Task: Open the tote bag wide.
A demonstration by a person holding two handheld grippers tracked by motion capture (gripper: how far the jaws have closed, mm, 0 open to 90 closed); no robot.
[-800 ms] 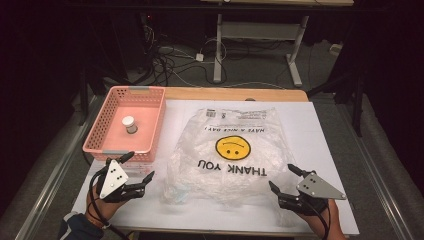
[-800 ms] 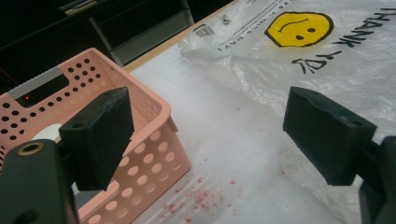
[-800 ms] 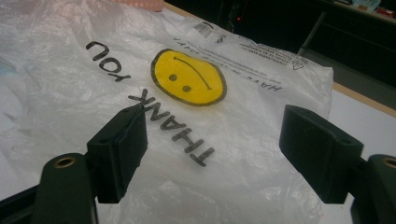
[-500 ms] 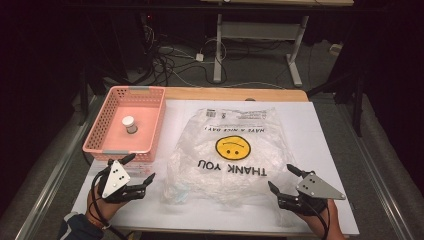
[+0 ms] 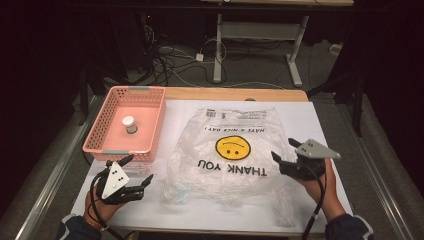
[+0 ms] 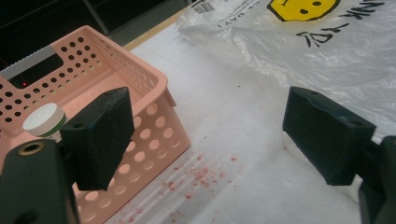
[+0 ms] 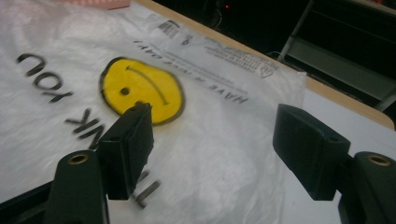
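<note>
While both grippers sit wide open and empty near the table's (image 5: 300, 95) front edge, left gripper (image 5: 136, 171) is just beside the pink basket (image 5: 102, 135) (small white-capped jar (image 5: 129, 123) inside), right gripper (image 5: 285, 150) over the plastic bag's (image 5: 225, 165) right edge; bag lies flat mid-table, red specks (image 6: 196, 175) by the basket.

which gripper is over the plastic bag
The right gripper: its open jaws sit above the bag near the THANK YOU print. The left gripper is over bare white table by the pink basket.

Dark room, cable-strewn floor (image 5: 185, 65)
</note>
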